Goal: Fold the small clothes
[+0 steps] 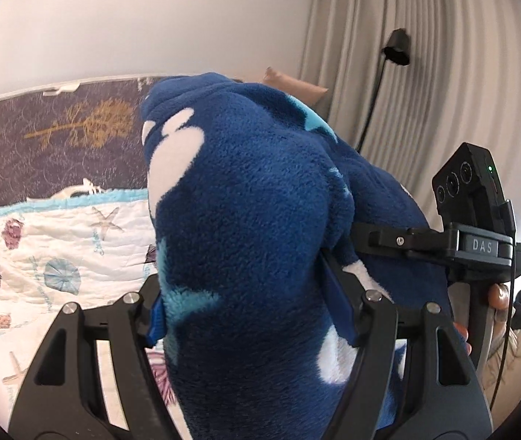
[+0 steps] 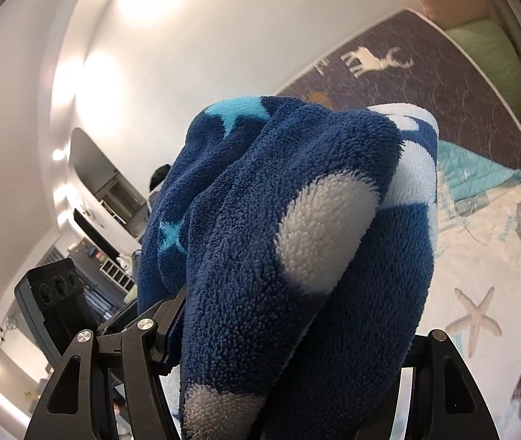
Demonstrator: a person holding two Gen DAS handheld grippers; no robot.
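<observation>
The thick dark-blue fleece garment with white and pale-blue patches (image 1: 245, 198) hung bunched above the bed, each end gripped in a gripper. The left gripper (image 1: 249, 315) had its jaws clamped on a fat wad of the pile, and the right gripper (image 2: 289, 333) held its own wad the same way. In my judgement the bulk was the risk: a plush roll that thick could slide out of either hold, or drop crumpled rather than flat, since the fleece blocked both cameras' view ahead. Below lay the white quilted bedspread with starfish and shell prints (image 1: 58, 256), broadly bare, with room to lay the garment. The pleated beige curtain (image 1: 425, 73) and the black floor lamp (image 1: 397, 49) stood beyond the bed's edge.
</observation>
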